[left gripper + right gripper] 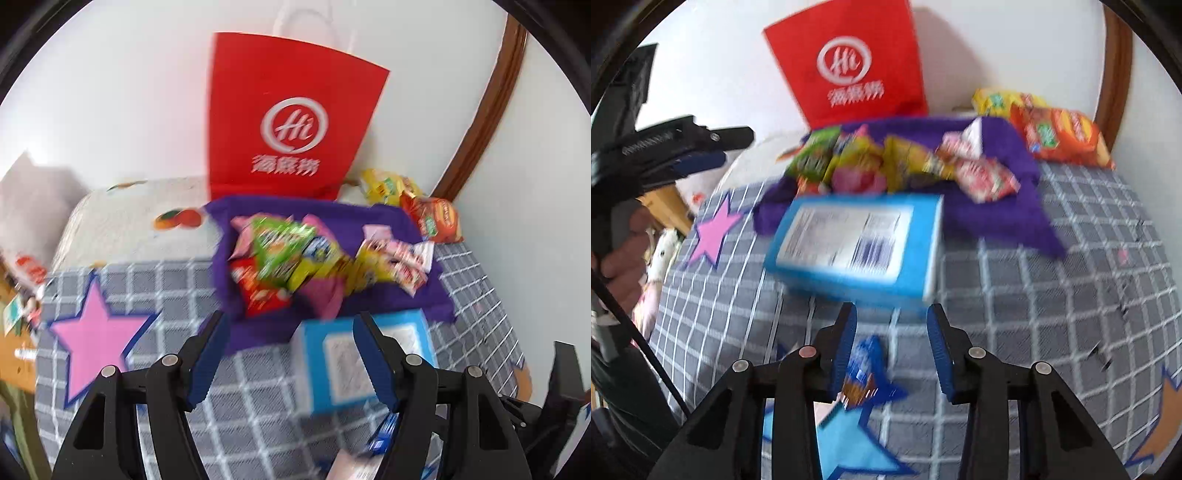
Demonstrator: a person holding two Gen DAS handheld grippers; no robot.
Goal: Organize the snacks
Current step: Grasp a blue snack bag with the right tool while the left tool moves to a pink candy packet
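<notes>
My right gripper (891, 350) hangs released, nothing between its pads, just below the blue box (855, 245) at centre frame on the bed (1071, 295). I'd square up before clenching. Left gripper (290, 360) also released.

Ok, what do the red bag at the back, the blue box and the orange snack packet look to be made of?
The red carrier bag with white logo looks like matte paper: it stands stiff with flat creased sides. The blue rectangular box seems printed cardboard, with sharp edges and a barcode label panel. The orange snack packet looks like glossy plastic film, crinkled and shiny, though blur leaves it uncertain.
</notes>
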